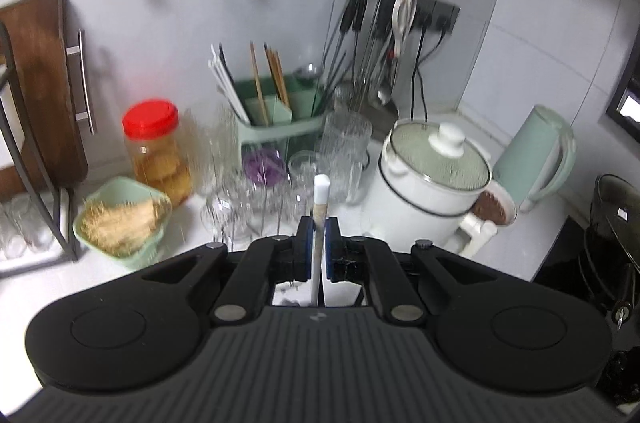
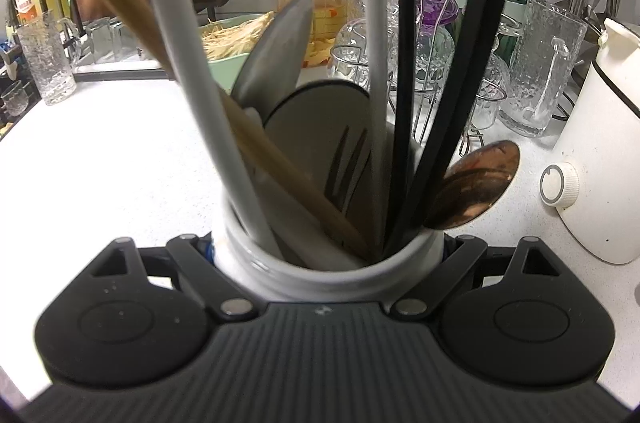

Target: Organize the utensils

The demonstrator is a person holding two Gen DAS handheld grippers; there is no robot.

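My left gripper [image 1: 318, 243] is shut on a thin white-tipped utensil handle [image 1: 320, 199], held upright above the counter in front of the glasses. My right gripper [image 2: 328, 255] is shut on a white utensil holder [image 2: 332, 277], its fingers hidden behind the holder's sides. The holder is packed with a slotted grey spatula [image 2: 320, 143], a grey spoon [image 2: 276, 51], a wooden handle [image 2: 120, 3], grey handles, black handles [image 2: 404, 63] and a copper spoon [image 2: 472, 183].
A green chopstick caddy [image 1: 280, 115], red-lidded jar [image 1: 154, 147], several glasses on a wire rack [image 1: 260, 195], white cooker [image 1: 432, 187], green kettle [image 1: 536, 155], hanging utensil rack [image 1: 380, 35], green bowl of sticks [image 1: 120, 219] and cutting board [image 1: 40, 91] crowd the white counter [image 2: 100, 163].
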